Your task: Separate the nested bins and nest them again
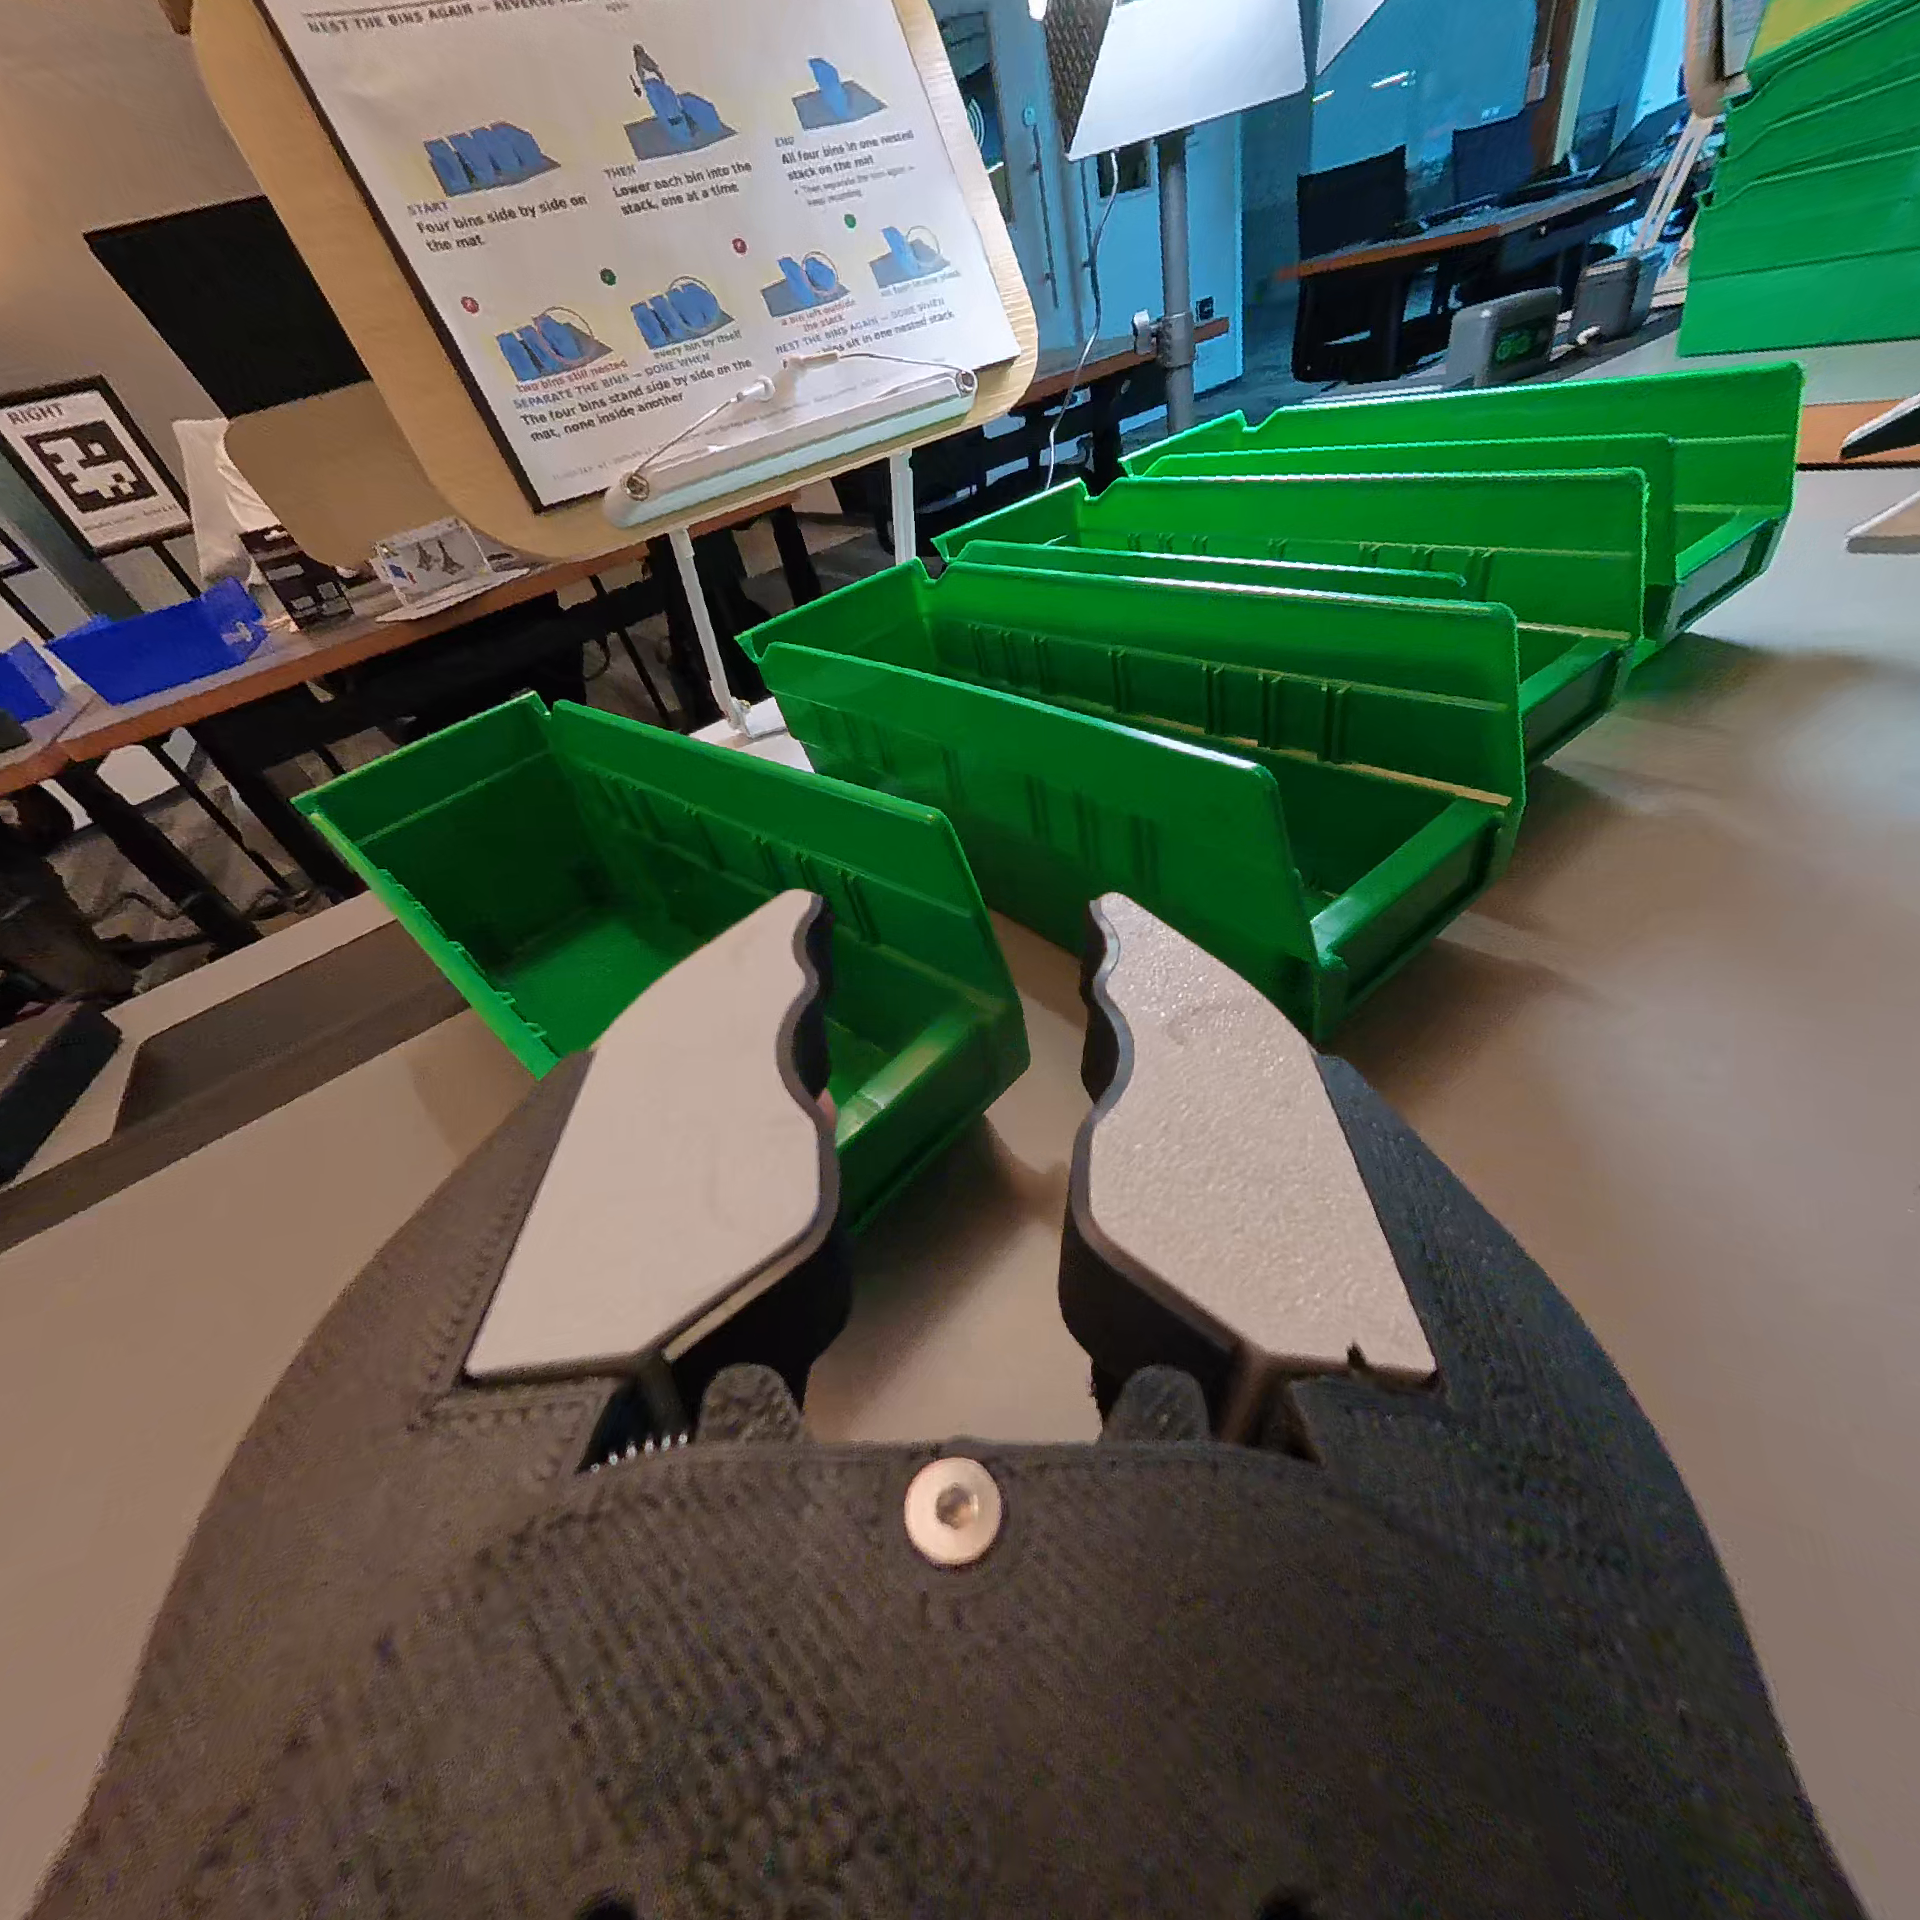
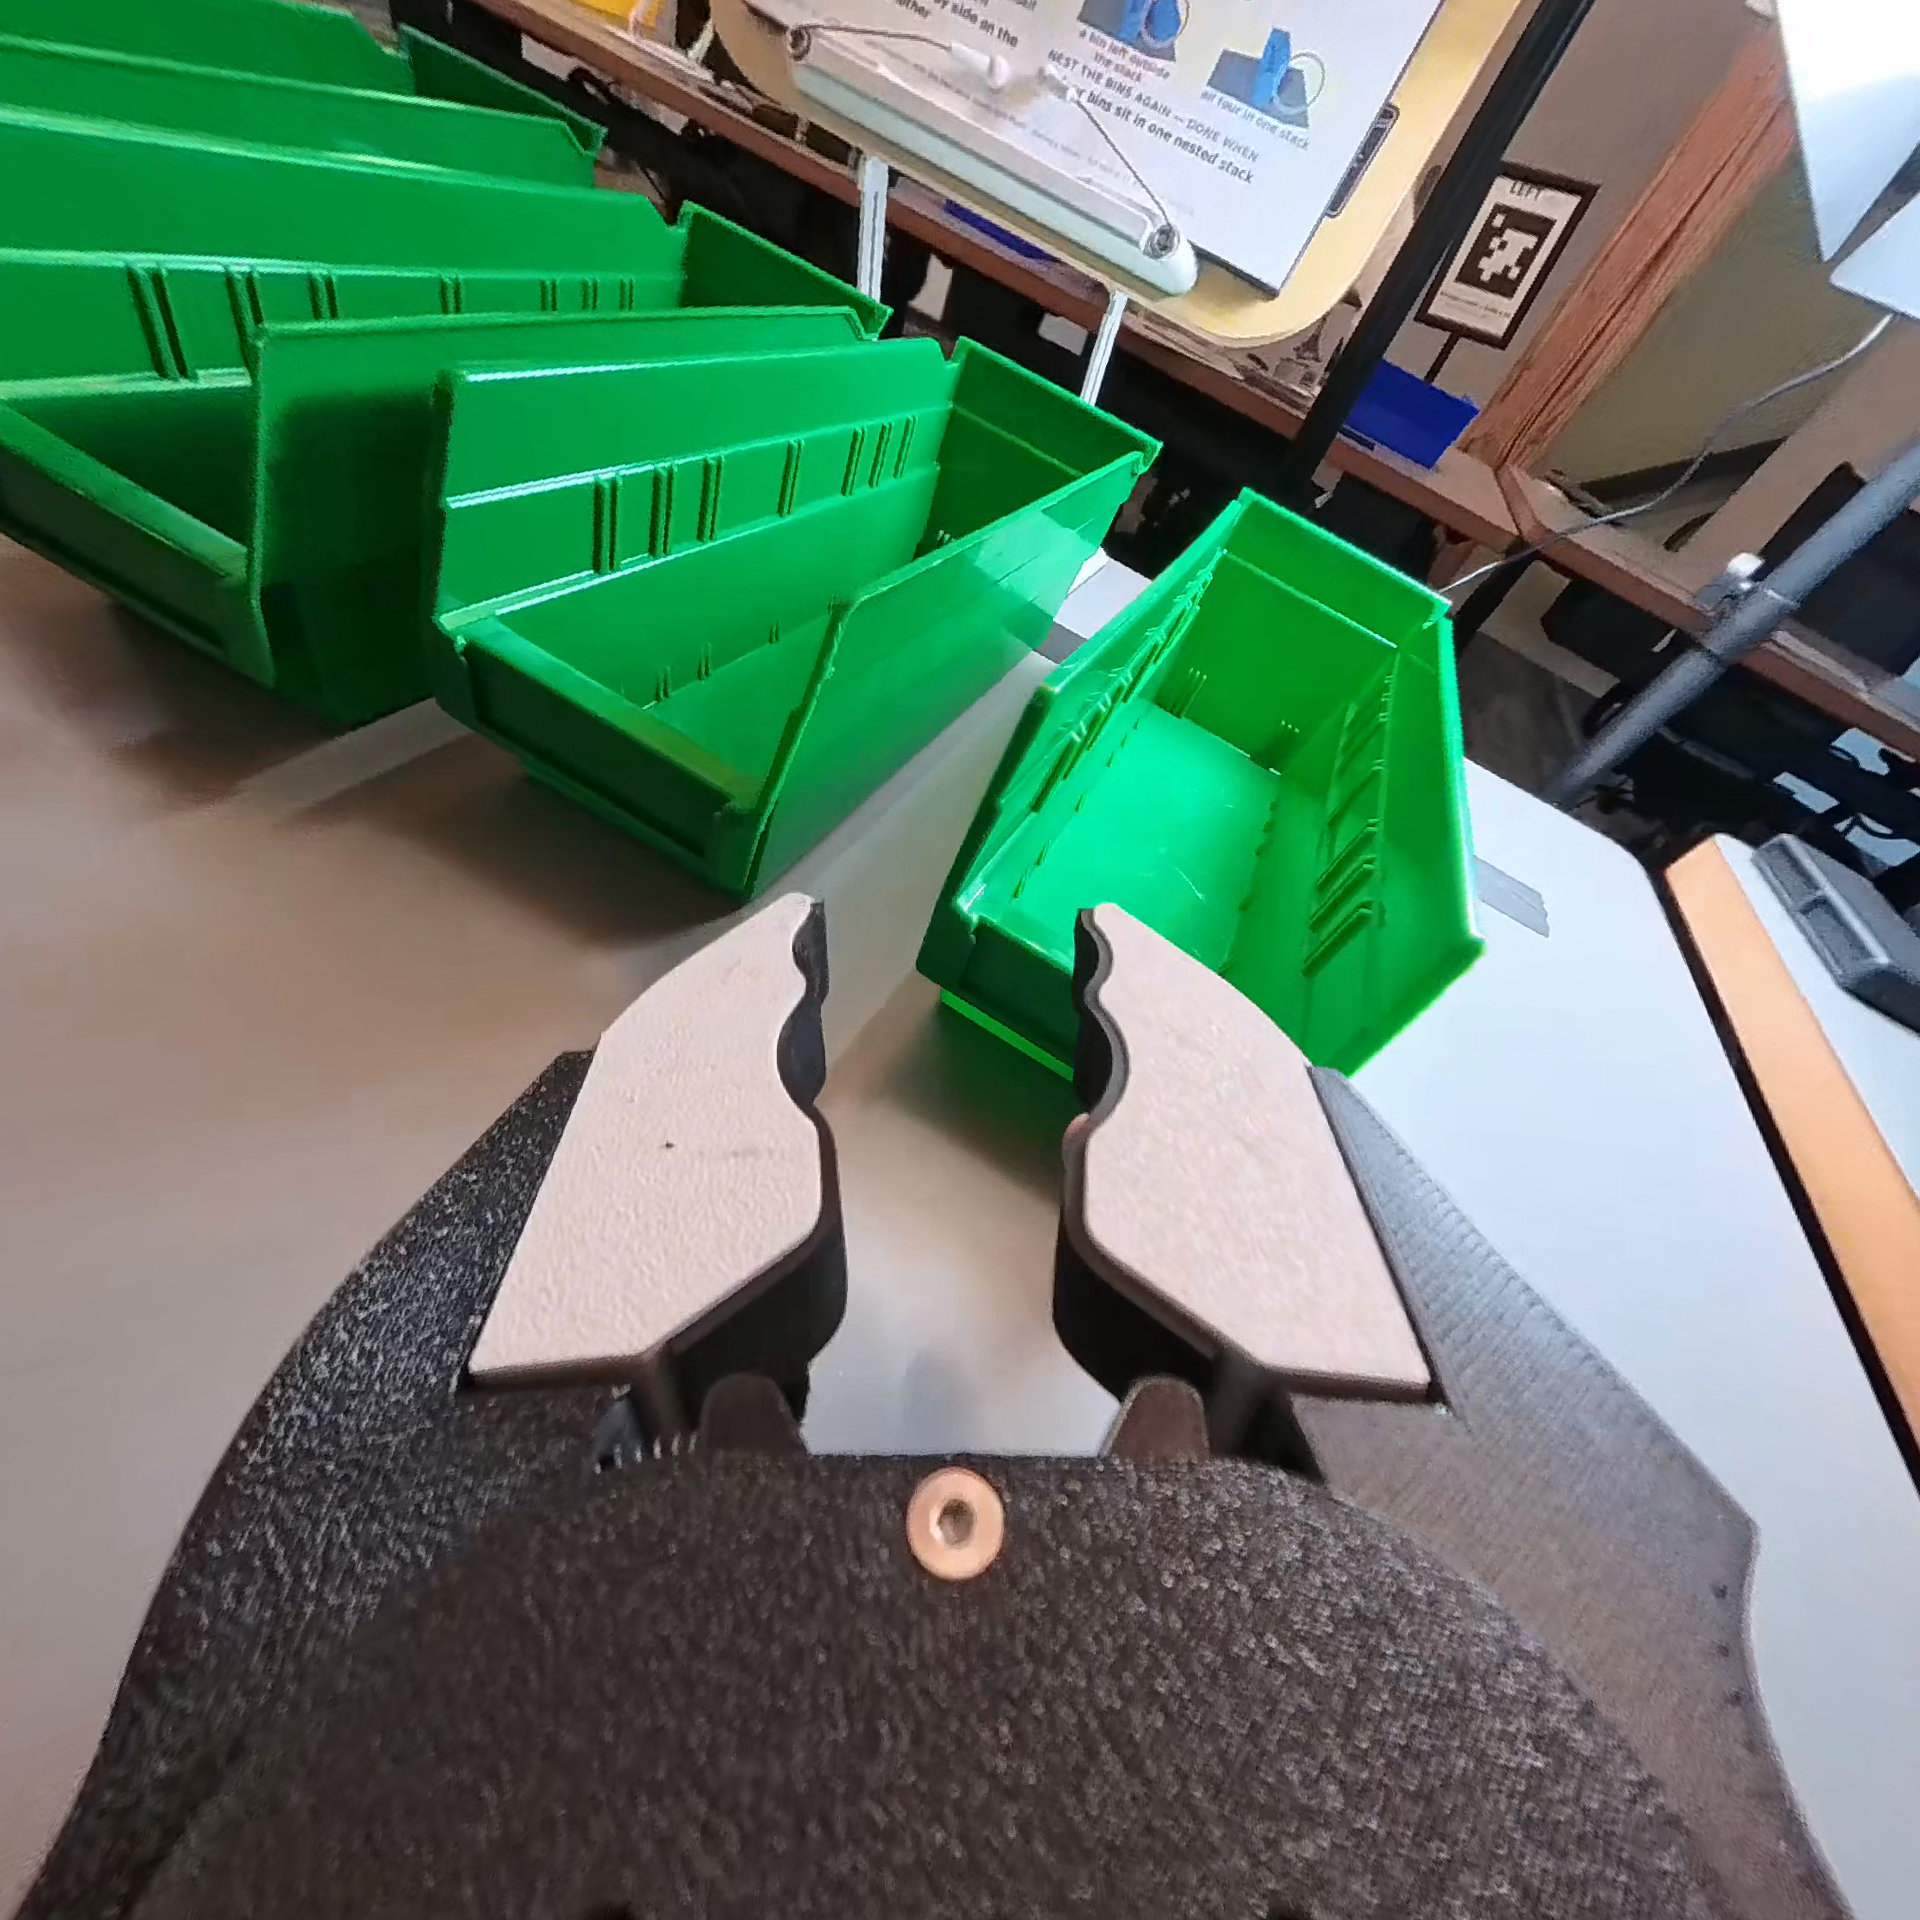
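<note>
Four green bins (image 1: 1195,748) stand singly on the worktop (image 1: 1662,1039). The left gripper (image 1: 954,1049) and the right gripper (image 2: 951,1049) hover just short of the end bin (image 2: 1226,810), fingers apart, gripping nothing. An instruction board (image 1: 665,239) stands beyond the end bin.

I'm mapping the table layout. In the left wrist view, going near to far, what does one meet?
Left hand-held gripper → nearest green bin → second green bin → third green bin → farthest green bin.
</note>
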`<state>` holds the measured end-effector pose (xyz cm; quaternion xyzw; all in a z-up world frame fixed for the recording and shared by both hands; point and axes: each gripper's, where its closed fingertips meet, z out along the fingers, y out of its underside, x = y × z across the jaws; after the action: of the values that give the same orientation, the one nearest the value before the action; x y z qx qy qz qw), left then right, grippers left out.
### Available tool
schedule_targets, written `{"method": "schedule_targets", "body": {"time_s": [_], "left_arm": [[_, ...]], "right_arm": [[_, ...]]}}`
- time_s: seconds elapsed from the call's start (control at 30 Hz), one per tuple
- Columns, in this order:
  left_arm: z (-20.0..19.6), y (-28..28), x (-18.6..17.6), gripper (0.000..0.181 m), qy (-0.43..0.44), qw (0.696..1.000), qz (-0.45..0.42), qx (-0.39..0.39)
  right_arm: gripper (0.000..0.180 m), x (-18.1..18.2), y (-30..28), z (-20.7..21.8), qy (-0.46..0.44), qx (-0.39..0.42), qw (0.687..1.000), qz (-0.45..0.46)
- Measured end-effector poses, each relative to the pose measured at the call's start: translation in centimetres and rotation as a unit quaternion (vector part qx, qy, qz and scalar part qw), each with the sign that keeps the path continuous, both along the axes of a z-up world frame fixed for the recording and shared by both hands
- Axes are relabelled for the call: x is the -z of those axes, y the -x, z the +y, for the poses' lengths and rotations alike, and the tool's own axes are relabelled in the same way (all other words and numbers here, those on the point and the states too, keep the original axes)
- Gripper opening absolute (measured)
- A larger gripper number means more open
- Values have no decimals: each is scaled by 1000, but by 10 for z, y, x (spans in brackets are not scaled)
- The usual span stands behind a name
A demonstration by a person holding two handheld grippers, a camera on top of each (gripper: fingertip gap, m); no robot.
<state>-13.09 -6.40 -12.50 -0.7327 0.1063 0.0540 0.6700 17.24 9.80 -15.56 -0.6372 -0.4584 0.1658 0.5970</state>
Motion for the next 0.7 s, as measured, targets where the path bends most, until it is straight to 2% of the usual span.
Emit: {"method": "schedule_targets", "body": {"time_s": [0.33, 0.7], "left_arm": [[9, 6, 20, 44, 38, 999, 30, 5], [2, -26, 15, 42, 35, 998, 19, 55]], "right_arm": [[45, 6, -1, 7, -22, 12, 999, -24], [52, 15, -7, 19, -14, 36, 999, -36]]}}
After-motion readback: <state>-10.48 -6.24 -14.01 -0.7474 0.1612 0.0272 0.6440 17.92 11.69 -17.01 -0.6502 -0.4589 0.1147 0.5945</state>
